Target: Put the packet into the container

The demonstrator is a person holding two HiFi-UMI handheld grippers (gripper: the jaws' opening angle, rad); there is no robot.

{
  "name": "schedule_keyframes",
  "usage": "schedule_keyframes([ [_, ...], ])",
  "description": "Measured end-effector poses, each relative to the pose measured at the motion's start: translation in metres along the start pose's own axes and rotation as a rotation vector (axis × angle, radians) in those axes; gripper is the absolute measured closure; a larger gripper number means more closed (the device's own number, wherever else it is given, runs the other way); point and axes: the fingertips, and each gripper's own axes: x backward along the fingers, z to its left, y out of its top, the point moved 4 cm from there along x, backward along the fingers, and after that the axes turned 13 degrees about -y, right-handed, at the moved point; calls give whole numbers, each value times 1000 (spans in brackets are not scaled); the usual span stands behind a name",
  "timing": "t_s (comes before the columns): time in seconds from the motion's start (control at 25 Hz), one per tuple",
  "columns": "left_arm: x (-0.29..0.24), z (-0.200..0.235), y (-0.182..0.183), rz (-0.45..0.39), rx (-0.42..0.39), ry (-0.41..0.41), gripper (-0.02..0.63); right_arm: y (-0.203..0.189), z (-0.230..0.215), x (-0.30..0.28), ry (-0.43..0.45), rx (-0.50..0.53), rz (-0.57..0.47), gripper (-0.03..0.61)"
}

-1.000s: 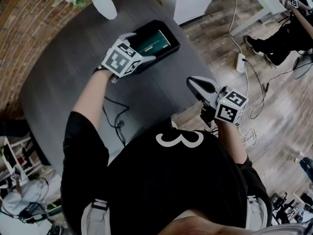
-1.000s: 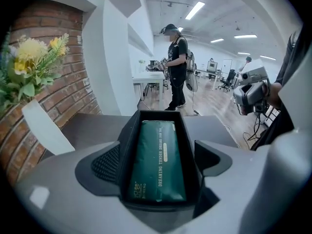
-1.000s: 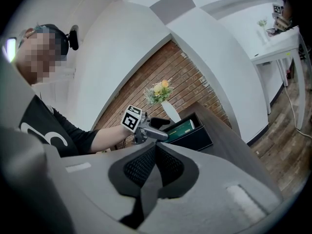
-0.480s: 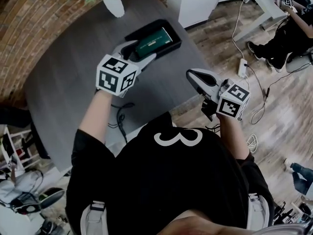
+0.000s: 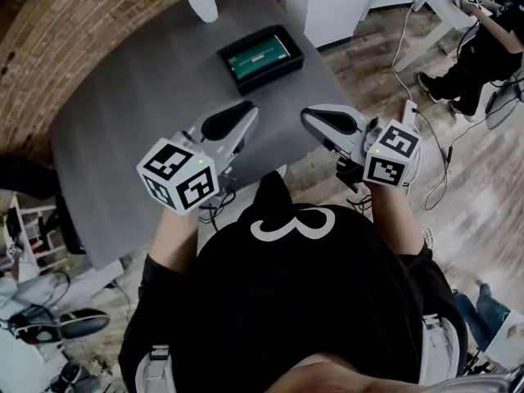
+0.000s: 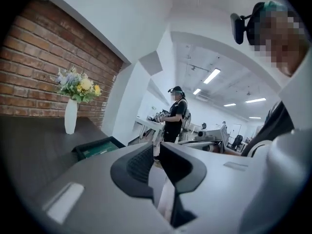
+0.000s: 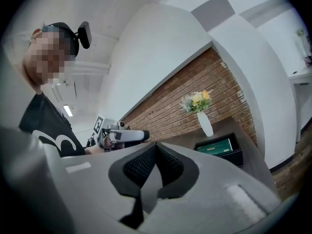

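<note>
The green packet (image 5: 262, 53) lies flat inside the black container (image 5: 288, 65) at the far side of the dark table (image 5: 123, 97). My left gripper (image 5: 246, 111) hovers over the table's near part, well short of the container; its jaws are closing, almost together, with nothing between them. My right gripper (image 5: 307, 115) floats beside it at the table's right edge, shut and empty. The left gripper view shows the container (image 6: 80, 151) low at the left of its jaws. The right gripper view shows the packet (image 7: 214, 146) ahead at the right.
A white vase with flowers (image 5: 201, 2) stands at the table's far edge, beyond the container. A brick wall (image 5: 49, 31) runs along the left. Cables and a power strip (image 5: 407, 105) lie on the wooden floor at the right. A person (image 6: 175, 116) stands in the background.
My left gripper has let go of the packet in the container, pulled back toward the body and closed its jaws. The right gripper has barely moved.
</note>
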Motion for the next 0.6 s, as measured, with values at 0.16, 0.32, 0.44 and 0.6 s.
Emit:
schedule_keyframes([
  [0.16,8,-33,-6,-77,0,52,603,3,20,12,51,20,-24,577],
  [0.32,11,-48,-20,-106,-1,76,603,2,30,17,63,33,-33,584],
  [0.44,10,-52,-26,-97,-5,70,603,0,31,20,50,28,-42,584],
  [0.6,6,-50,-33,-90,-27,82,603,-4,31,21,41,31,-47,584],
])
